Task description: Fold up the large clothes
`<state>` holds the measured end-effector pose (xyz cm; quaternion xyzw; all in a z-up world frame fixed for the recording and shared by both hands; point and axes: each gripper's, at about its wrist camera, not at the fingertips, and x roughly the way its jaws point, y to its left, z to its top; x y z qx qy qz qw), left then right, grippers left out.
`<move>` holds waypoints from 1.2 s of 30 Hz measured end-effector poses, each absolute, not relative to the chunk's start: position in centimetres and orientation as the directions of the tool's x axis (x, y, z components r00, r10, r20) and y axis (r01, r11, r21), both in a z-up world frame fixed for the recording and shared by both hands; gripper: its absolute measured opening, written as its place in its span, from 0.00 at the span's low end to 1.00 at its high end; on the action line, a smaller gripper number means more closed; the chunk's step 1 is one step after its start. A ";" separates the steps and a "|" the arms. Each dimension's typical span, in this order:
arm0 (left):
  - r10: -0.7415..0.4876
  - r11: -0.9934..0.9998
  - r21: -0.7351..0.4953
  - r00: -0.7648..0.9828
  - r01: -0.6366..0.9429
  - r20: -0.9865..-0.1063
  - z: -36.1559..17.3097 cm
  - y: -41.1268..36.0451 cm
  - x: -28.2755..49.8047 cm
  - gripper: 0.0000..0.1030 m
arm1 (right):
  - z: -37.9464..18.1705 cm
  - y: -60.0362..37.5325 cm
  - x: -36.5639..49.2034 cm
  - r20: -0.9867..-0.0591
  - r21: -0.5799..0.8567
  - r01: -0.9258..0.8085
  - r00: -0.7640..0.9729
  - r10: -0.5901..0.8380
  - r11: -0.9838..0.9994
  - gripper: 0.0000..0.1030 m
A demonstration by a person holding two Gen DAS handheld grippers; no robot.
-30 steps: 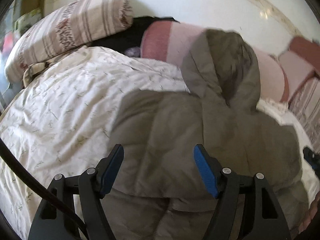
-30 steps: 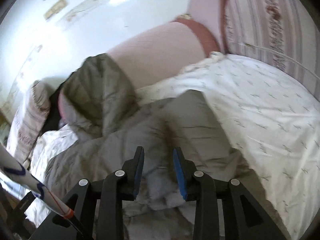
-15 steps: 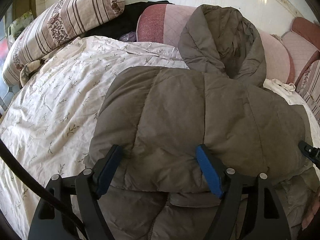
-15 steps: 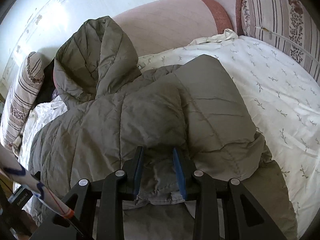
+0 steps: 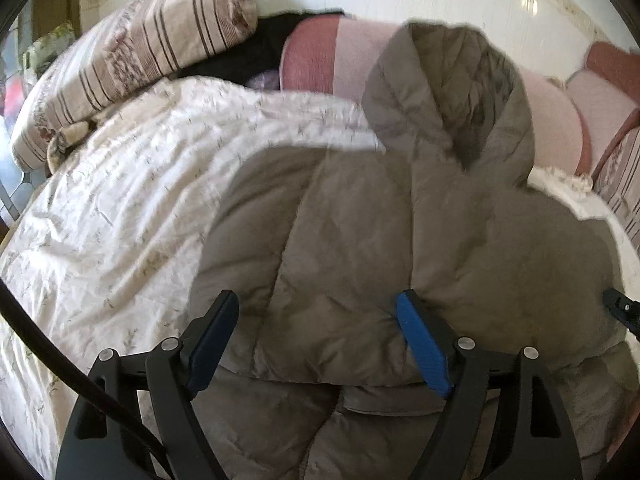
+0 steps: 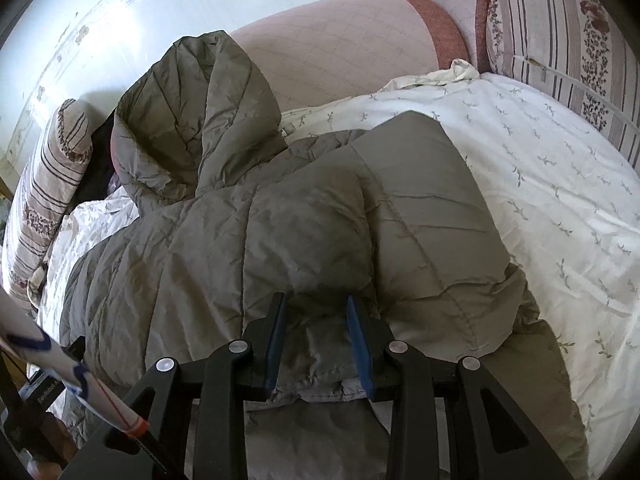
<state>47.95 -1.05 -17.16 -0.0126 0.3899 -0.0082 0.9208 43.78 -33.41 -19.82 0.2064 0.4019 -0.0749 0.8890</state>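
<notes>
A padded olive-grey hooded jacket (image 5: pixel 360 248) lies folded over on the bed, its hood (image 5: pixel 452 92) propped against the pink headboard. My left gripper (image 5: pixel 316 308) hangs over the near folded edge with its jaws opening. The thick fold lies between the blue pads, and they do not squeeze it. In the right wrist view the jacket (image 6: pixel 240 248) fills the middle, with its hood (image 6: pixel 192 112) at upper left. My right gripper (image 6: pixel 316 308) is shut on a bunched piece of the jacket's near edge.
A white leaf-print bedspread (image 5: pixel 112 208) covers the bed (image 6: pixel 560 200). A striped pillow (image 5: pixel 132 60) and a black garment (image 5: pixel 248 60) sit at the back left, with pink headboard cushions (image 5: pixel 352 56) behind. A striped cushion (image 6: pixel 560 32) stands at the right. A white stick (image 6: pixel 60 376) crosses the lower left.
The left jaws have spread wider over the jacket's fold. The right gripper has sunk a little towards the bed, still with fabric between its pads.
</notes>
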 end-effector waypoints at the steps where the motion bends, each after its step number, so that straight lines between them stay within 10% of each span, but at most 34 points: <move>1: -0.037 0.999 -0.037 0.713 0.016 -0.700 -16.6 -1.1 47.6 0.78 | -19.2 -33.3 43.4 -0.729 0.308 0.296 0.684 0.024 0.904 0.33; 18: -0.044 0.991 0.051 0.670 0.121 -0.741 -18.7 -4.7 47.4 0.81 | -20.8 -29.1 44.6 -0.777 0.137 0.161 0.629 0.005 0.977 0.43; 36: -0.035 0.998 0.002 0.672 0.055 -0.740 -18.4 -2.7 48.0 0.81 | -21.7 -34.4 44.5 -0.793 0.273 0.329 0.609 0.017 0.904 0.44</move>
